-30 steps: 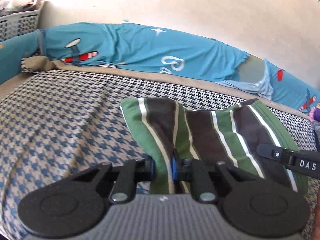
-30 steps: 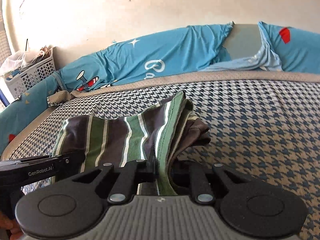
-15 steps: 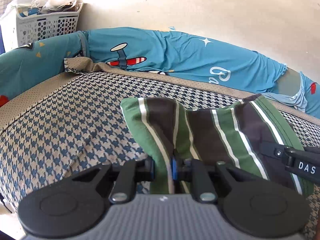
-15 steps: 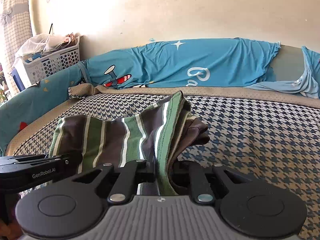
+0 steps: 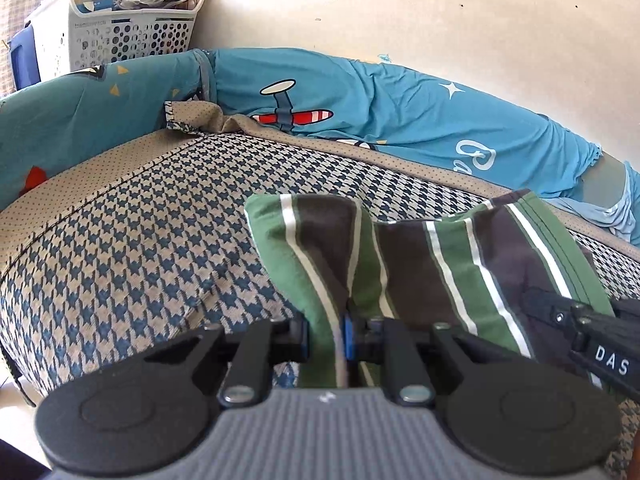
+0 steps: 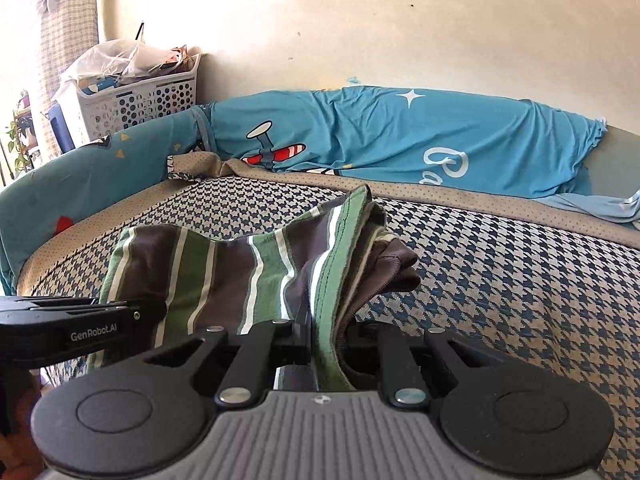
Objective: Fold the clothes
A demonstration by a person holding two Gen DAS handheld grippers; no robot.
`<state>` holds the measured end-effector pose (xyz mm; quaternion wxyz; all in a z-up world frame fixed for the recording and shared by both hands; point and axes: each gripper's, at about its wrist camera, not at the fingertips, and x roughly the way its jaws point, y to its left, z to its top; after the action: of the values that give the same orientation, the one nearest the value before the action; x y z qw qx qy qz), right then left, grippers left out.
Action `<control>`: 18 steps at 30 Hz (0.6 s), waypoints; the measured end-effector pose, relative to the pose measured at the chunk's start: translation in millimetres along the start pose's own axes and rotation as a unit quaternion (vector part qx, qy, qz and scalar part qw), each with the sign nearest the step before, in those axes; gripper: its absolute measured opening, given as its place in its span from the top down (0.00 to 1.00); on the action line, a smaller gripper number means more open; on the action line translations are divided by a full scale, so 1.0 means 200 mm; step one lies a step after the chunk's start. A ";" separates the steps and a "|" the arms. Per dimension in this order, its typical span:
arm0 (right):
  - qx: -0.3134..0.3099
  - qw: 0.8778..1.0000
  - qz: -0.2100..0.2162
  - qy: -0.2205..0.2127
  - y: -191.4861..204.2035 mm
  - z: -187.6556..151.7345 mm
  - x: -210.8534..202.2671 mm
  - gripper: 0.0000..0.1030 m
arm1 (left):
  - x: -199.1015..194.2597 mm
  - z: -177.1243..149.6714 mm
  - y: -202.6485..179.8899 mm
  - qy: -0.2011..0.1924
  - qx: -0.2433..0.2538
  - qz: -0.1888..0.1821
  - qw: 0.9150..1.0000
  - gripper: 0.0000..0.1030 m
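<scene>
Two grippers, both clamped on same striped garment (image 5: pixel 432 264). Left gripper (image 5: pixel 327 336): jaws nearly closed, pinching green/brown fold at garment's left end. Right gripper (image 6: pixel 328 336): jaws nearly closed on bunched layers at right end. Garment stretched betw. the two, slack in middle, lifted above houndstooth mattress (image 6: pixel 500 280). Blue cartoon bedding (image 6: pixel 400 140) along wall behind; white laundry basket (image 5: pixel 120 36) far left corner.

striped garment (image 5: pixel 432 264) lower edge hidden behind left gripper (image 5: pixel 326 338) body. basket (image 6: pixel 136 100) contents blurry under plastic. white lettering on blue sheet (image 6: pixel 400 136) cut off by fold, unreadable.
</scene>
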<state>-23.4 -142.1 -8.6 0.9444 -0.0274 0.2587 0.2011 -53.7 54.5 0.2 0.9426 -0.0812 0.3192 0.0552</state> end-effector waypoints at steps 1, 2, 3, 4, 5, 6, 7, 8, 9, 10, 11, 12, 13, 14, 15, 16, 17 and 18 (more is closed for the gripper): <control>-0.006 1.000 0.000 0.001 0.01 -0.01 0.00 0.87 | 0.00 0.00 0.00 0.001 0.001 0.002 1.000 0.87; -0.011 1.000 0.002 0.003 0.02 -0.01 0.00 0.87 | 0.00 -0.01 0.00 0.001 0.003 0.003 1.000 0.87; -0.015 1.000 0.002 0.004 0.03 -0.01 0.00 0.87 | -0.01 -0.01 0.00 0.001 0.005 0.005 1.000 0.87; -0.019 1.000 0.003 0.004 0.04 -0.02 0.01 0.87 | -0.01 -0.01 0.00 0.000 0.007 0.007 1.000 0.87; -0.020 1.000 0.004 0.005 0.05 -0.02 0.01 0.87 | -0.01 -0.01 0.00 -0.002 0.008 0.009 1.000 0.87; -0.020 1.000 0.004 0.006 0.05 -0.02 0.01 0.87 | -0.02 -0.01 0.00 -0.004 0.009 0.012 1.000 0.87; -0.020 1.000 0.005 0.007 0.05 -0.02 0.02 0.87 | -0.02 -0.01 0.00 -0.005 0.008 0.013 1.000 0.87; -0.021 1.000 0.006 0.009 0.06 -0.03 0.02 0.87 | -0.02 -0.01 0.01 -0.006 0.007 0.015 1.000 0.87; -0.023 1.000 0.007 0.010 0.06 -0.02 0.03 0.87 | -0.02 0.00 0.02 -0.007 0.004 0.017 1.000 0.87; -0.026 1.000 0.007 0.010 0.07 -0.02 0.03 0.87 | -0.02 0.01 0.03 -0.008 0.000 0.019 1.000 0.87; -0.027 1.000 0.009 0.009 0.07 -0.01 0.04 0.87 | -0.01 0.01 0.04 -0.008 -0.003 0.021 1.000 0.87; -0.027 1.000 0.010 0.009 0.08 -0.01 0.05 0.87 | -0.01 0.01 0.06 -0.008 -0.006 0.024 1.000 0.87; -0.026 1.000 0.013 0.009 0.09 0.00 0.05 0.87 | -0.01 0.02 0.08 -0.008 -0.010 0.026 1.000 0.87; -0.025 1.000 0.015 0.009 0.09 0.01 0.06 0.87 | 0.00 0.03 0.10 -0.009 -0.014 0.029 0.999 0.87; -0.023 1.000 0.018 0.008 0.10 0.02 0.08 0.87 | 0.00 0.04 0.12 -0.010 -0.017 0.032 0.999 0.87; -0.023 1.000 0.020 0.007 0.11 0.03 0.09 0.87 | 0.00 0.05 0.14 -0.012 -0.020 0.035 0.999 0.87; -0.023 0.999 0.022 0.006 0.12 0.04 0.10 0.87 | 0.00 0.06 0.16 -0.014 -0.020 0.039 0.999 0.87; -0.022 0.999 0.025 0.005 0.14 0.05 0.12 0.87 | 0.00 0.08 0.18 -0.017 -0.021 0.044 0.999 0.87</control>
<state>-10.9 -106.9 -10.9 0.9368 -0.0428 0.2598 0.2303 -48.9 92.2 8.1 0.9427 -0.0859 0.3051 0.1043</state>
